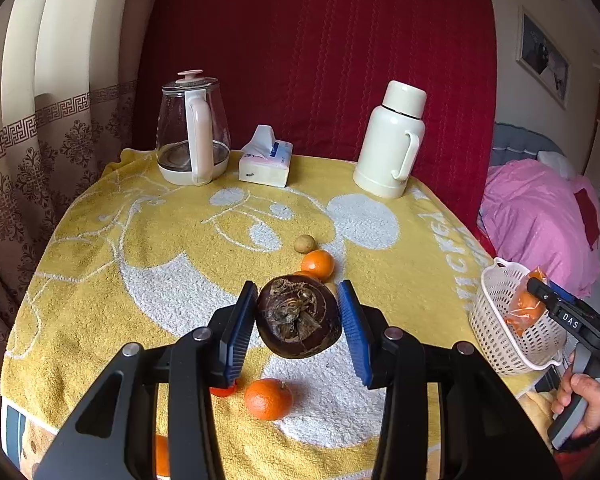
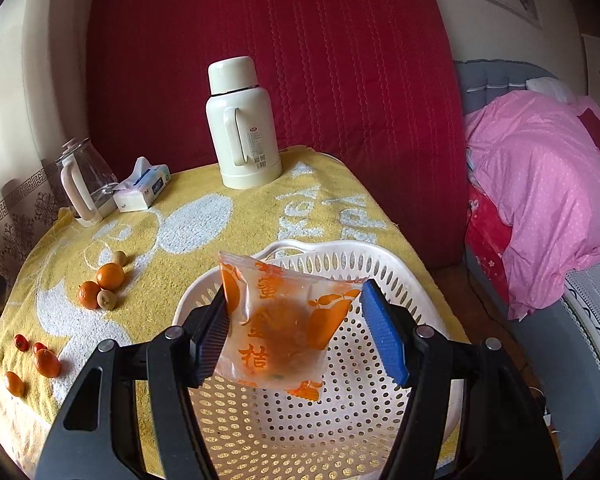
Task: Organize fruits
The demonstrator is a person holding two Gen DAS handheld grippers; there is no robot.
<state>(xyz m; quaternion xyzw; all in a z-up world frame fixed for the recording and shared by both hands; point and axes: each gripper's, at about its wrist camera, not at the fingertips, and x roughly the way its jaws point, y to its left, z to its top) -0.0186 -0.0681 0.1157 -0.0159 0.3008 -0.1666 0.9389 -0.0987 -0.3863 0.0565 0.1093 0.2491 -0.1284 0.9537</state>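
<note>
The left claw grips a dark bulb, the right claw holds a bag whose fruit looks blurry, over the basket.

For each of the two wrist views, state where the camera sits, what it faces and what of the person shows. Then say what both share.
Left wrist: sits behind the left gripper, facing across the yellow towel toward the red backdrop; its fingers clamp a dark water chestnut; a hand shows far right.
Right wrist: sits behind the right gripper, looking down into the white basket; a packet of orange fruit hangs between its fingers.
Shared: cream thermos, tissue pack, glass kettle, basket.
</note>
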